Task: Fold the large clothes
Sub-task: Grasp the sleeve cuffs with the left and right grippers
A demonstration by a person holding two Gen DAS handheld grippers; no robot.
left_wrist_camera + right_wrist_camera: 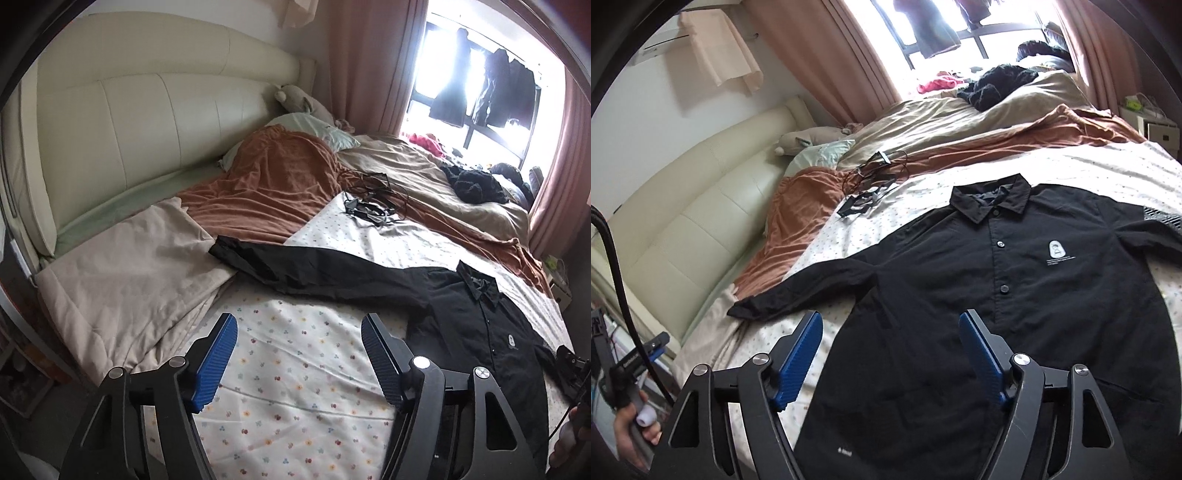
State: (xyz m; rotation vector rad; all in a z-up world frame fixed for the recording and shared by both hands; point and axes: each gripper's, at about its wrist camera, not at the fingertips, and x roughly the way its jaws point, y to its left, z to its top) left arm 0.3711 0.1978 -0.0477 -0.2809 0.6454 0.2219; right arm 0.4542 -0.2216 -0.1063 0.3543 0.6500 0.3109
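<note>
A large black button-up shirt (1015, 280) lies face up and spread flat on the dotted white bedsheet (871, 229), collar away from me. Its long sleeve (295, 266) stretches out to the left toward a beige quilt. My left gripper (299, 325) is open and empty, held above bare sheet short of that sleeve. My right gripper (890, 321) is open and empty, held above the shirt's lower left part near the hem. The shirt also shows at the right of the left wrist view (480, 325).
A folded beige quilt (129, 280) lies left of the sleeve. A rust-brown blanket (273, 184) and a tangle of black cables (373, 199) lie beyond the shirt. A cream headboard (140, 122) lines the left side. Loose dark clothes (997, 85) sit near the window.
</note>
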